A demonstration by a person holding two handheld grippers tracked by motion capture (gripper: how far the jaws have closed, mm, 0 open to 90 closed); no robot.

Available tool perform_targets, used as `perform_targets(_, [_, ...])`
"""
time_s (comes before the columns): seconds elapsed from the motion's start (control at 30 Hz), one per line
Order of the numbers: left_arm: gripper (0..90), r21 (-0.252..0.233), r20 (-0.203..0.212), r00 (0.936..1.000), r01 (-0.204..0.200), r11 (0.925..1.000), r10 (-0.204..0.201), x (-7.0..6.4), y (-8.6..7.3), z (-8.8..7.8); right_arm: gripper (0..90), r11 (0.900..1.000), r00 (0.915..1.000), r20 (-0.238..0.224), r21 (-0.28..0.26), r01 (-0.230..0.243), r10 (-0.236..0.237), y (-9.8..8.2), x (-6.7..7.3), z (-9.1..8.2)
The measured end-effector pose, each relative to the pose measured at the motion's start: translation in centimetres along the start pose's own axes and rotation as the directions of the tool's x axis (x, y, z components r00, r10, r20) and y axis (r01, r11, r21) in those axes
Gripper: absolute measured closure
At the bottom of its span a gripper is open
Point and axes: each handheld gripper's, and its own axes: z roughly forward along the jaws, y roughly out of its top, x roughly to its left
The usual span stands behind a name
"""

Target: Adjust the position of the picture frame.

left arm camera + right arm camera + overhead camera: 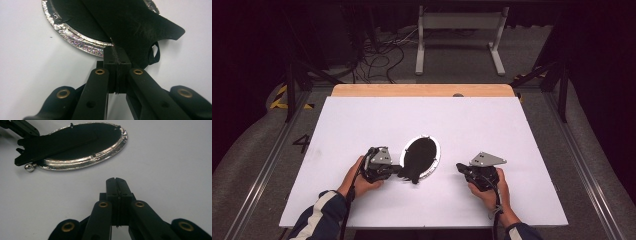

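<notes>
An oval dish (436,151) with a shiny silver rim (75,40) and a black inside lies near the middle of the white table. A piece of black cloth (140,22) with a small loop lies across it and hangs past its near edge. My left gripper (404,171) is at the dish's left end, its jaws shut with the cloth's edge pinched at their tips (117,51). In the right gripper view the cloth (55,143) stretches flat over the dish (100,157) toward the left gripper. My right gripper (458,166) is to the right of the dish, shut on nothing (115,181).
The white tabletop (512,130) has a wooden strip along its far edge. A small silver ball (29,167) sits at the dish's rim. Beyond the table stand a white frame (459,30) and loose cables on the floor.
</notes>
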Motion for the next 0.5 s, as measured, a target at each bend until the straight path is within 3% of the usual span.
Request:
perform_targets(0.13, [89.7, 0.002, 0.011, 0.9996, -0.024, 0.9997, 0.024, -0.4, 0.4, 0.4, 90.0, 0.999, 0.9993, -0.024, 0.020, 0.029, -0.028, 0.1, 1.0, 0.6])
perform_targets(0.5, [89.7, -0.010, 0.022, 0.9993, -0.030, 0.9995, 0.030, -1.0, 0.9, 1.1, 90.0, 0.995, 0.9926, -0.088, 0.052, 0.088, -0.083, 0.8, 3.7, 2.6])
